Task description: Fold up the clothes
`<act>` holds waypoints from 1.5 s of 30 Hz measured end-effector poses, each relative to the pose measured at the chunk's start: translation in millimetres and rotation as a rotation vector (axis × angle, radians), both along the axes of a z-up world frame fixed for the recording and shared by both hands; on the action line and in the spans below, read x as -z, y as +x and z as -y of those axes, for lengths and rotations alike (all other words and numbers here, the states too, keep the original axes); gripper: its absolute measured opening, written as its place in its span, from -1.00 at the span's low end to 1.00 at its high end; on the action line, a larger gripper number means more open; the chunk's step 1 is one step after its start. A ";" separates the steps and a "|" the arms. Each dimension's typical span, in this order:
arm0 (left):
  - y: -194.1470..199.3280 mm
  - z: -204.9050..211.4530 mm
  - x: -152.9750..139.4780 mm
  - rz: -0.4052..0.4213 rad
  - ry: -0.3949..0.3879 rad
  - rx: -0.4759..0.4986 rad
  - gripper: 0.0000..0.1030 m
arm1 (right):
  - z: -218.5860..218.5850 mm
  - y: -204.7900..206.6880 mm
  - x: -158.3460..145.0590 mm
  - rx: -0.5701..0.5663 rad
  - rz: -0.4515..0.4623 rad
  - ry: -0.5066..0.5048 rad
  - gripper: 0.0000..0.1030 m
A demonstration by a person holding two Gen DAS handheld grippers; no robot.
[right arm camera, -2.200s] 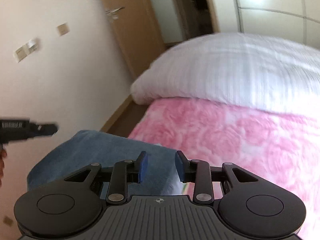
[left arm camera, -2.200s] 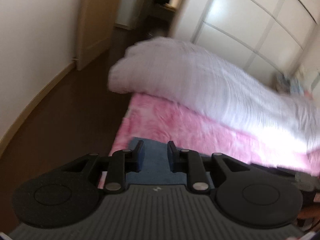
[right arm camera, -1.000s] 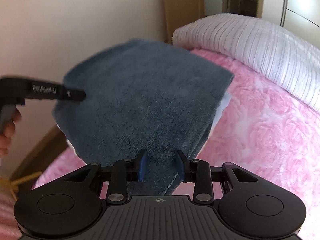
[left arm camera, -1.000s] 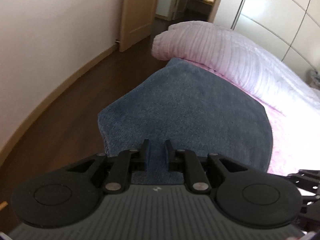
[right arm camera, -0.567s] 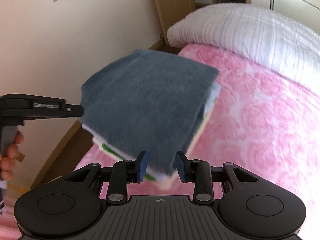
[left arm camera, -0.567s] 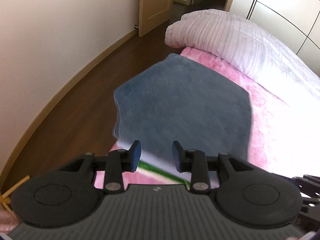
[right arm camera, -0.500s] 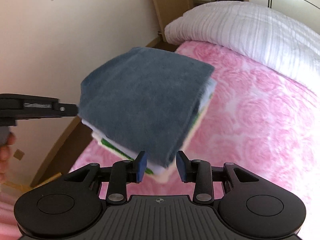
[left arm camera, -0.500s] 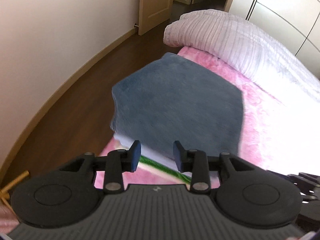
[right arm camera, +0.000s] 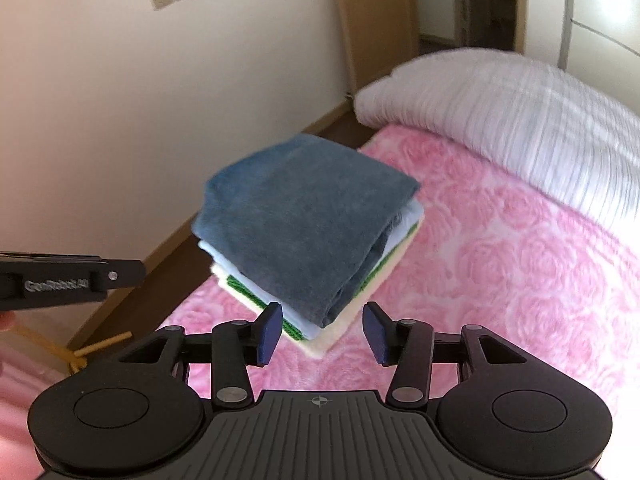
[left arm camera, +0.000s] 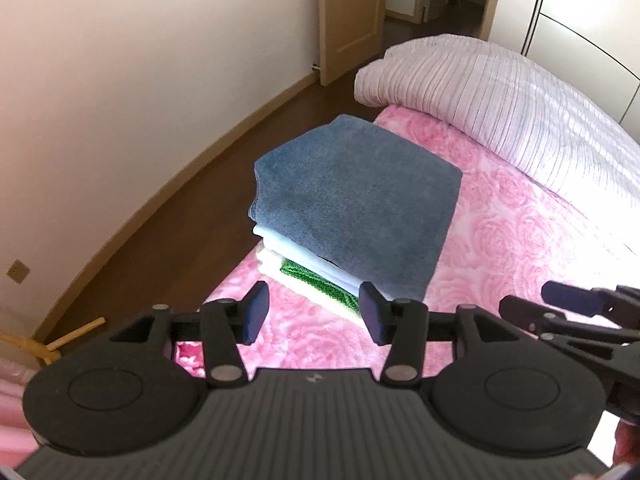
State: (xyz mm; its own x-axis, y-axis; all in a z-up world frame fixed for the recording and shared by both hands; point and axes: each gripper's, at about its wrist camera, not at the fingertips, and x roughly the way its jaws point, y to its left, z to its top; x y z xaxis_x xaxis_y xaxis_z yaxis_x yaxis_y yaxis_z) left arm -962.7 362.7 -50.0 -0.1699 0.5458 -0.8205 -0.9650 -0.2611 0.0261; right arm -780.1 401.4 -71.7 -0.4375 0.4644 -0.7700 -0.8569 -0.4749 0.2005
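A folded blue-grey towel (left arm camera: 356,196) is seen on top of a stack of folded clothes (left arm camera: 316,276) that lies on the pink rose-patterned blanket (left arm camera: 512,236) of the bed, at the bed's corner nearest the wooden floor (left arm camera: 160,240). Beneath the towel a pale blue layer, a green piece and a cream layer at the bottom are visible at the stack's near edge. In the right wrist view the same towel (right arm camera: 304,220) is shown squarely over the stack, with the cream layer protruding toward the camera.

The left tongs (left arm camera: 314,314) are held wide apart and empty, just short of the stack's near edge, with nothing touched. The right tongs (right arm camera: 322,332) are likewise spread wide and empty, close before the stack's near corner. Part of the right tongs is seen to the right of the stack in the left view.

Beyond the stack, a white striped duvet (left arm camera: 500,92) is bunched across the bed. A wooden door (left arm camera: 348,12) stands past the duvet, against the cream wall (left arm camera: 140,72).
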 end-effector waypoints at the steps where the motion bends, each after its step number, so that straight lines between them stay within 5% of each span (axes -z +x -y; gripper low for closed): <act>1: 5.4 4.6 -3.1 -0.006 0.008 -0.005 -0.10 | 3.2 4.1 -4.5 -0.009 0.000 0.010 -0.06; 12: 75.6 46.9 -40.1 -0.159 0.096 -0.081 0.11 | 32.7 49.8 -45.7 -0.024 0.055 0.134 0.12; 16: 92.0 59.8 -51.7 -0.089 0.107 -0.116 0.08 | 38.9 71.0 -54.2 -0.020 0.047 0.159 0.16; 28: 144.1 89.4 -64.9 -0.076 0.123 -0.197 0.02 | 49.5 114.6 -70.1 -0.108 0.029 0.138 0.17; 45: 168.3 109.6 -50.6 -0.015 0.068 -0.333 0.02 | 37.4 132.6 -60.6 -0.224 0.046 0.036 0.17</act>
State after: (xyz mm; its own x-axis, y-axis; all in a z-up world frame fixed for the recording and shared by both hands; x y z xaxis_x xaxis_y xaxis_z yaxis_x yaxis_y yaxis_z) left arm -794.4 253.1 0.6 -0.3594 0.5122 -0.7801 -0.8262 -0.5633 0.0108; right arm -647.5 363.9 -11.1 -0.4976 0.3869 -0.7763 -0.7370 -0.6606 0.1432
